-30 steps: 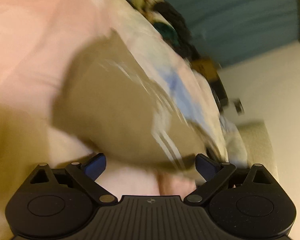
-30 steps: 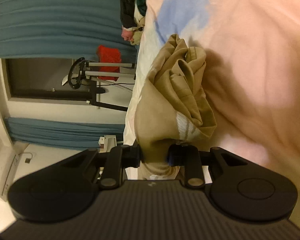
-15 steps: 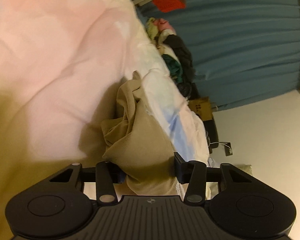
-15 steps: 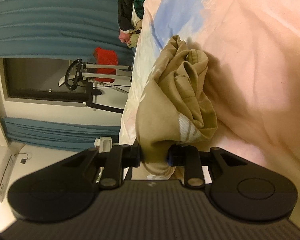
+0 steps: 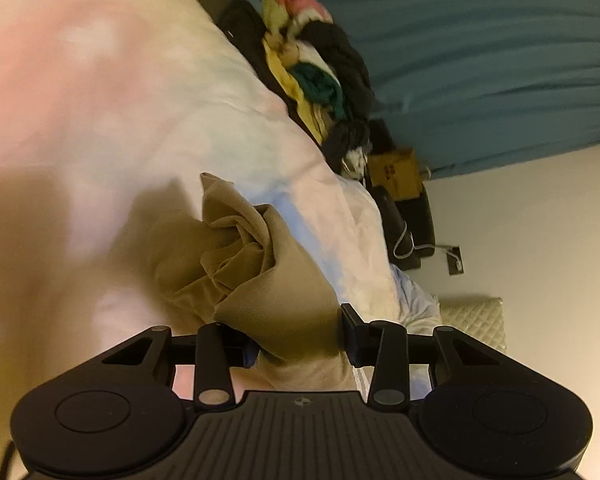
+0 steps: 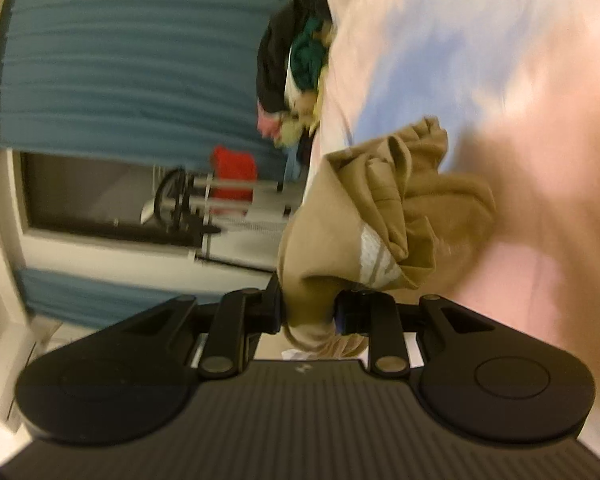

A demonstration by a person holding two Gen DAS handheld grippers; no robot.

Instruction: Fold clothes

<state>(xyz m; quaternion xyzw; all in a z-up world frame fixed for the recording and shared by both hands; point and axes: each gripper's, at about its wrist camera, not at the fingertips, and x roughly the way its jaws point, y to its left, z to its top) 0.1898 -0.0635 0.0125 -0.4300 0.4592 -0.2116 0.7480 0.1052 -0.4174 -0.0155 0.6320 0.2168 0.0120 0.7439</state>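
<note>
Both your tongs are pinching the tan garment (image 5: 260, 280): the left gripper (image 5: 296, 340) has a thick wad, the right gripper (image 6: 308, 312) a narrower fold, and the rest hangs bunched toward 12 o'clock over the pink bedspread (image 5: 80, 100). It looks soft, light and limp, so judge it will sag and twist. Better to hold it at an edge or hem near the white stripes (image 6: 374, 258) than by the wad.

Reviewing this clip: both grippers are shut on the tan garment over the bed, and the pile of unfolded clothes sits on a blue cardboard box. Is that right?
Not quite. The pile of unfolded clothes lies on the bed at its far edge, not on a box; the cardboard box beside it is brown, as the left wrist view shows. The left gripper and right gripper are both shut on the tan garment.
</note>
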